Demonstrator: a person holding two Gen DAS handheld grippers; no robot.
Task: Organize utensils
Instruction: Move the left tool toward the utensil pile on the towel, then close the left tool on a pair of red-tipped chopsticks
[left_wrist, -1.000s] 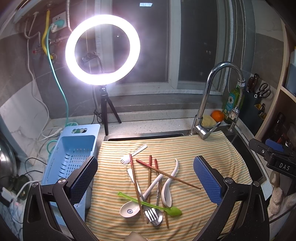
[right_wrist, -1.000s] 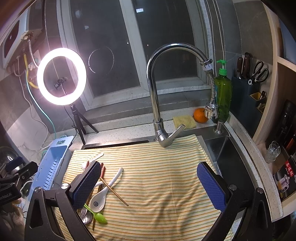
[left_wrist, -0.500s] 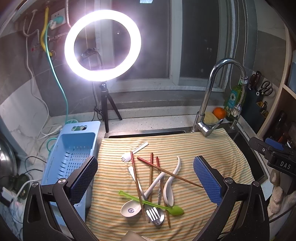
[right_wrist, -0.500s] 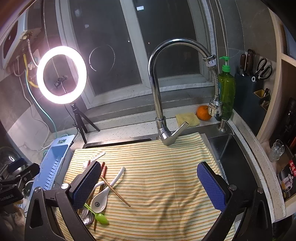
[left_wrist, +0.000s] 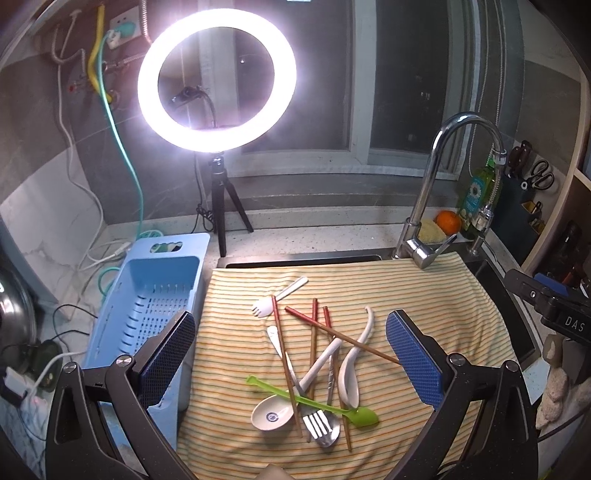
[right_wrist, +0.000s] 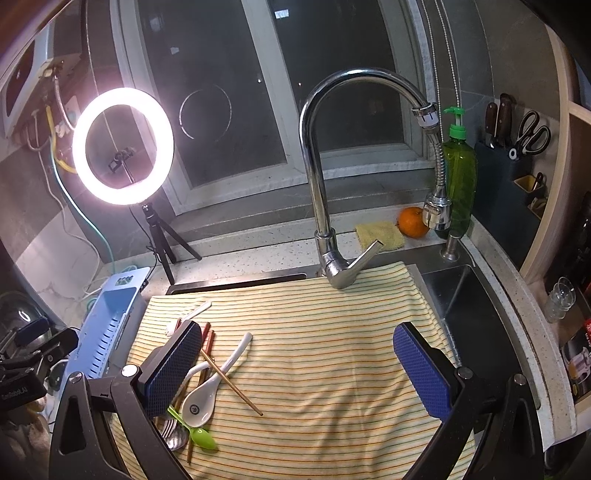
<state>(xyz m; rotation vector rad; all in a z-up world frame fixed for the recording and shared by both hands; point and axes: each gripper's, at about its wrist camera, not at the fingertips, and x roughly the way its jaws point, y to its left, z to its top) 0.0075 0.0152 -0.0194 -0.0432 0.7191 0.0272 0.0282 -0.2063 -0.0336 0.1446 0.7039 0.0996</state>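
Note:
A pile of utensils lies on a striped cloth: two white ceramic spoons, a green plastic spoon, a metal fork, a white spork and several red-brown chopsticks. A light blue slotted basket stands left of the cloth. My left gripper is open and empty above the pile. My right gripper is open and empty above the cloth, right of the pile; its left finger hides part of the pile.
A chrome faucet rises behind the cloth. A ring light on a tripod stands at the back left. A green soap bottle, an orange and a yellow sponge sit on the ledge. The open sink lies to the right.
Both grippers have drifted slightly; the scene sits a little lower in both views. Nothing on the cloth has moved, and both grippers stay open.

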